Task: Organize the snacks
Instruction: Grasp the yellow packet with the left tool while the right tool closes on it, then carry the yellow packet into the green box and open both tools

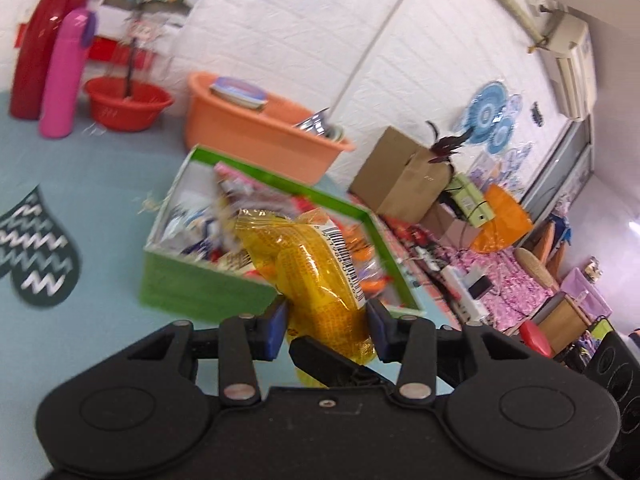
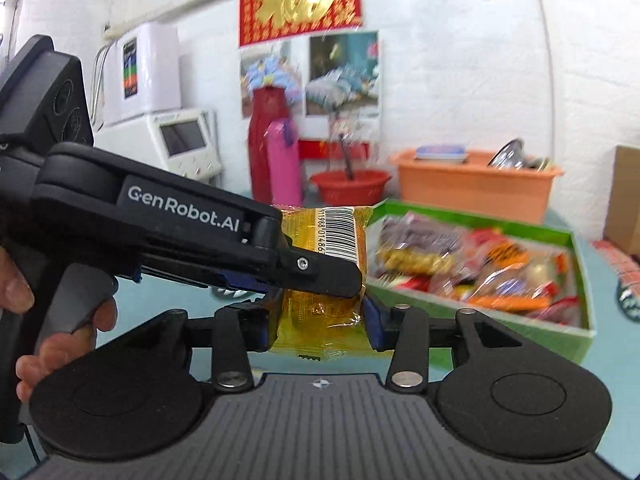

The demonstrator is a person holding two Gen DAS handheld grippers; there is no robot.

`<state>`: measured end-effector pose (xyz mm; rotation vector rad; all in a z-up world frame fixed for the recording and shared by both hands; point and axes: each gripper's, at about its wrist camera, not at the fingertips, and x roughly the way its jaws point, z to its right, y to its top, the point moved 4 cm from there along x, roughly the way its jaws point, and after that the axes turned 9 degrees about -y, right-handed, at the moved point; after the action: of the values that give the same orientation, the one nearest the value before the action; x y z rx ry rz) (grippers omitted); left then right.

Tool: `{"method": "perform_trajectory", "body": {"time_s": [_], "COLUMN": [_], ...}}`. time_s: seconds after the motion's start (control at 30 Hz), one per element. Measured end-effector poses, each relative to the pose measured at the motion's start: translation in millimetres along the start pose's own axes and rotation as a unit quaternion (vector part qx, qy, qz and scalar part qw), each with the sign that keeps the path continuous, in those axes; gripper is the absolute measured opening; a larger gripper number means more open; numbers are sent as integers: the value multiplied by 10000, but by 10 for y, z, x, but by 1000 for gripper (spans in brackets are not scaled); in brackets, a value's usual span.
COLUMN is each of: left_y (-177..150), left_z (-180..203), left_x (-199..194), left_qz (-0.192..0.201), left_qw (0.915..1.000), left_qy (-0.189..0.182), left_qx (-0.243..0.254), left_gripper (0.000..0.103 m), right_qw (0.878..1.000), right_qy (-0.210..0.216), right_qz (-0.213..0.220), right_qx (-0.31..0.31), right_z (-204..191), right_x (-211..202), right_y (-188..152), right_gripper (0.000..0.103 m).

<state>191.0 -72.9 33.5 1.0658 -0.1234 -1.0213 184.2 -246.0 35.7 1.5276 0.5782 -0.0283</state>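
Both jaws clamp the same yellow corn snack packet (image 1: pixel 320 276): left gripper (image 1: pixel 326 322) pads press its sides, right gripper (image 2: pixel 320 326) pads pinch its lower end, with the left tool crossing over it from the left. The packet hangs in the air, off the surface. Just beyond the jaws sits the green box (image 2: pixel 576 344), open and full of mixed snack packs. Further back: orange tub (image 1: pixel 256 136), red basin (image 1: pixel 126 104), pink bottle (image 1: pixel 64 76), red bottle (image 1: pixel 38 44). A hand (image 2: pixel 60 320) grips the left tool's handle. Light blue surface (image 1: pixel 100 184) below.
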Motion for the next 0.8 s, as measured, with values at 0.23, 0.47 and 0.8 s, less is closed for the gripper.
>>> {"method": "perform_trajectory", "body": {"time_s": [0.23,0.47,0.8], "left_y": [290,542,645], "left_z": [301,416,253], "left_x": [452,979,1730], "left_qz": [79,83,-129], "left_qw": [9989,9968,9971], "left_qy": [-356,-651,-704], "left_qx": [281,454,239], "left_gripper": [49,49,52], "right_qw": [9980,9935,9908], "right_qy": [-434,-862,-1206], "right_qz": [452,736,609], "right_qx": [45,86,92], "right_z": [404,823,1382], "right_x": [8,111,472], "right_y": [237,362,321], "right_gripper": [72,72,72]}}
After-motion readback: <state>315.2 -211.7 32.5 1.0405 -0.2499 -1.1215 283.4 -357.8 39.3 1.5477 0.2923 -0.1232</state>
